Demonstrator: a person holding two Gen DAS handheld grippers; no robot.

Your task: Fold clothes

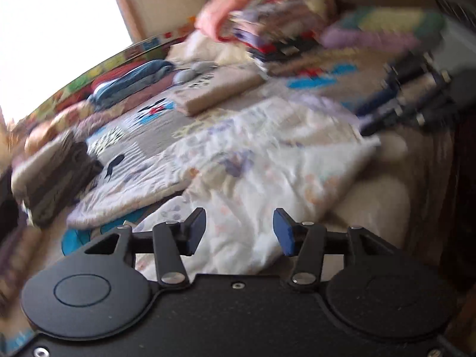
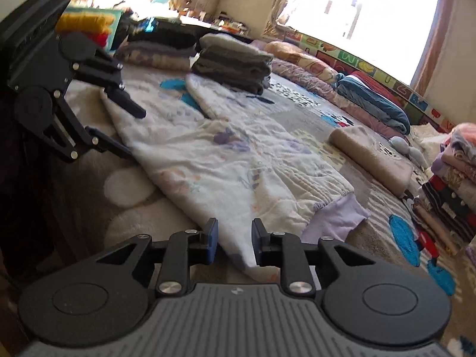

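Note:
A white printed garment with lilac cuffs (image 2: 226, 160) lies spread on the patterned bed cover; it also shows in the left wrist view (image 1: 253, 160). My left gripper (image 1: 239, 230) is open, its jaws wide apart just above the garment's near edge, holding nothing. It also shows in the right wrist view (image 2: 131, 131), open over the garment's far left edge. My right gripper (image 2: 235, 242) is open with a narrow gap, a corner of the garment lying between the pads. In the left wrist view it (image 1: 369, 119) is blurred at the garment's right corner.
A stack of folded grey clothes (image 2: 235, 65) lies behind the garment. A tall pile of folded clothes (image 2: 455, 178) stands at the right. A beige folded piece (image 2: 372, 154) and a blue bundle (image 2: 374, 98) lie near the colourful bed rail (image 2: 386, 74).

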